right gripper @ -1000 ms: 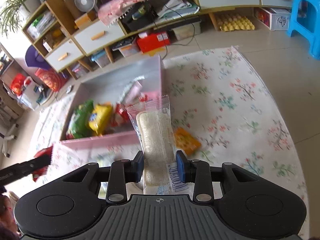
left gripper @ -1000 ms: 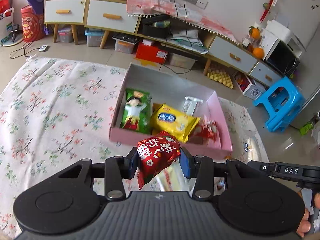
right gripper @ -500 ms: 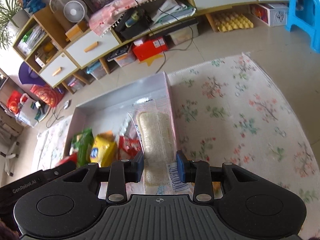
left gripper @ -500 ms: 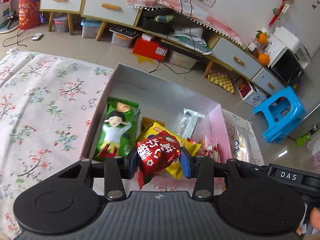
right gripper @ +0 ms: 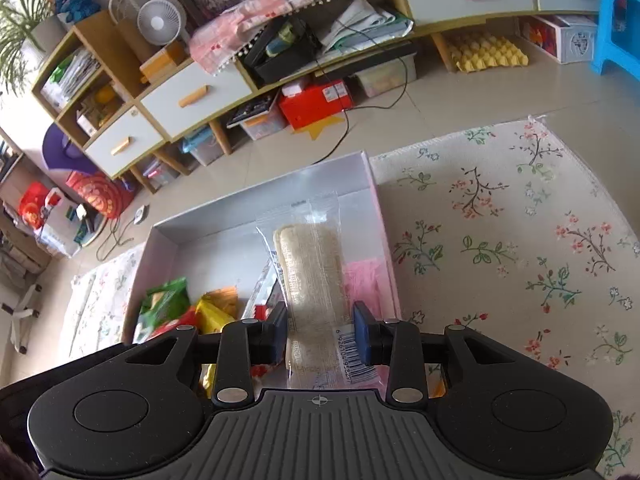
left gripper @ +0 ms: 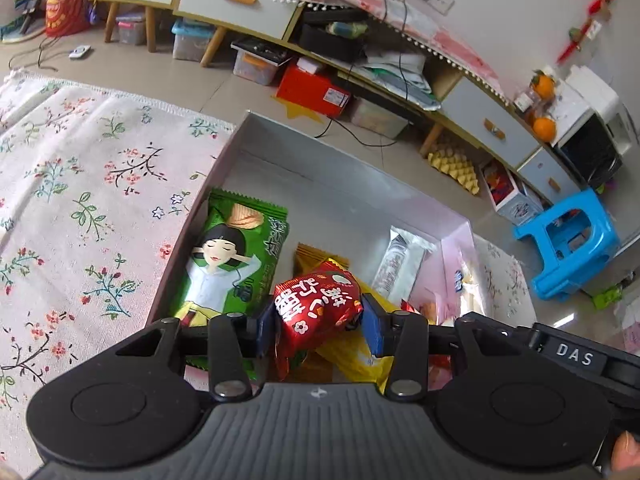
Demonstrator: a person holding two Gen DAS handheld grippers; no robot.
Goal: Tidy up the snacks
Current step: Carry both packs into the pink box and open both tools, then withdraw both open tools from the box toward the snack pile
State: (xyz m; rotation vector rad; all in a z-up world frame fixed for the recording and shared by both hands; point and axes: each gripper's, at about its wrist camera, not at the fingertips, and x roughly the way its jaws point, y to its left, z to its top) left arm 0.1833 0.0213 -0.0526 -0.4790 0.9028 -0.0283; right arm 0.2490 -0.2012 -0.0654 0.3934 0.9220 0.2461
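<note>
On the floral cloth [left gripper: 72,184] that covered the whole work surface sat a big shallow cardboard box [left gripper: 304,168], pink outside and pale grey inside, obviously the spot where the snacks were meant to end up. Its low walls made dropping stuff in from above easy. Lying flat inside were a glossy green packet [left gripper: 228,264] with a cartoon girl on it, a yellow pouch [left gripper: 352,356], an orange packet [left gripper: 310,254] peeking out underneath, and a slim silvery wrapper [left gripper: 400,260] by the far wall.

Both grippers were loaded and hovering over the box, so I'd guess two drops were coming. The right hand-held gripper [right gripper: 320,334] was pinching a long clear-wrapped rice cracker [right gripper: 310,268] near its barcode end, so the flat pale slab stuck out forward over the box's right side. The left hand-held gripper [left gripper: 318,324] was pinching a crinkly red foil snack [left gripper: 316,312], puffy and bunched up between the blue pads, right above the yellow pouch. Neither snack had been let go yet.
</note>
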